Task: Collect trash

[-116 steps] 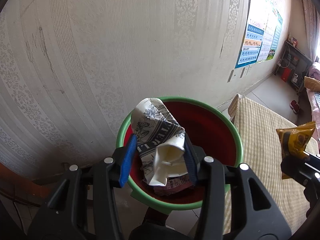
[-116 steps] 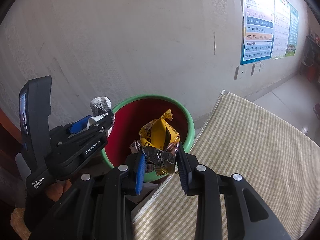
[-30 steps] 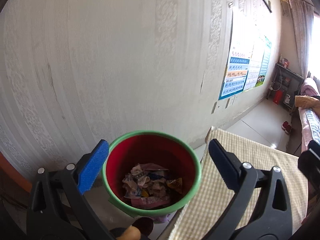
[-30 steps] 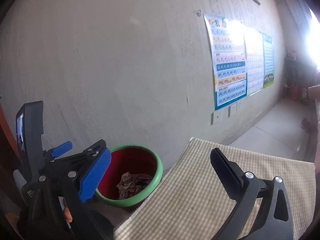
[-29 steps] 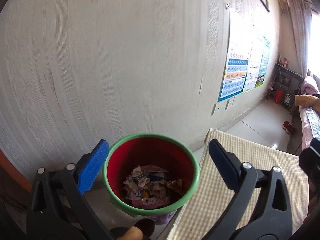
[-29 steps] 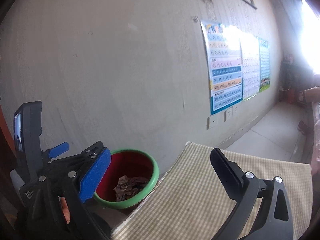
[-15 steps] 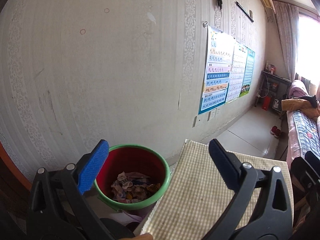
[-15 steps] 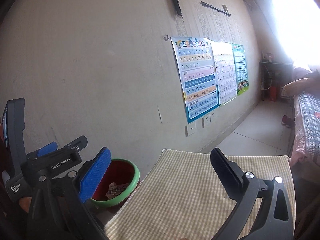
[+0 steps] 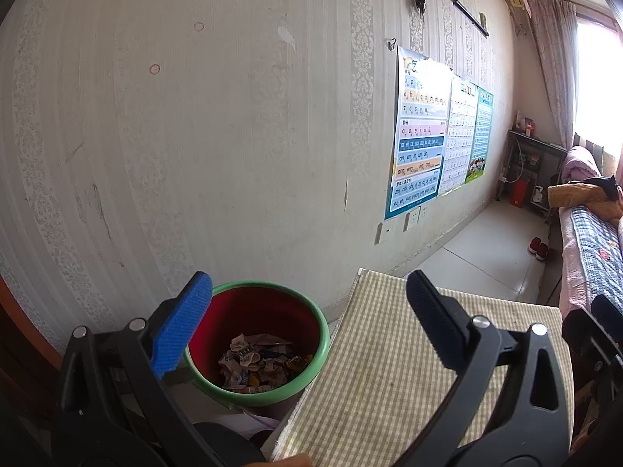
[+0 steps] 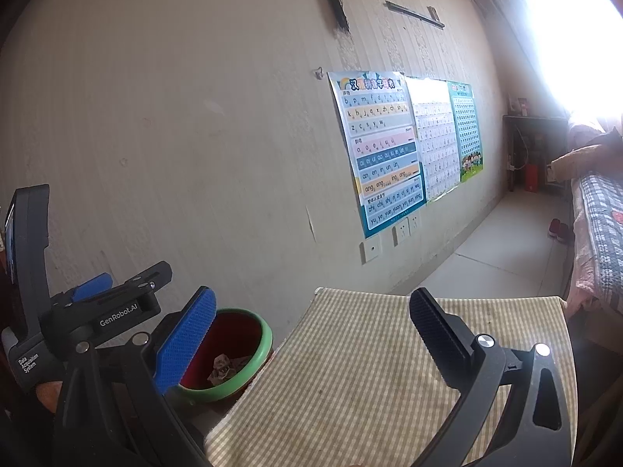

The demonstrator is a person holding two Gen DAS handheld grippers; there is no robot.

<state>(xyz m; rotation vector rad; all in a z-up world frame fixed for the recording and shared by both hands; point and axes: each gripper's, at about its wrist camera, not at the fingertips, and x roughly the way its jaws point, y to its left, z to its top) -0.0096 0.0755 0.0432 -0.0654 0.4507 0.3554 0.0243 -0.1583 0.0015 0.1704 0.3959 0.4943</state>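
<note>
A red bin with a green rim (image 9: 323, 334) stands on the floor against the wall, left of the table. Crumpled wrappers and paper (image 9: 261, 364) lie in its bottom. The bin also shows in the right wrist view (image 10: 261, 344). My left gripper (image 9: 307, 315) is open and empty, held well above the bin and the table's left edge. My right gripper (image 10: 311, 329) is open and empty, above the table. The left gripper's body (image 10: 97, 311) shows at the left of the right wrist view.
A table with a checked yellow cloth (image 9: 397, 369) stands right of the bin; it also shows in the right wrist view (image 10: 370, 369). Wall posters (image 10: 385, 148) hang behind. A bed (image 9: 592, 249) runs along the right, with tiled floor (image 9: 490, 249) beyond the table.
Both grippers, shut on a paper cup and a yellow wrapper earlier, have opened and dropped them into the bin. Both have since drawn up and back from it.
</note>
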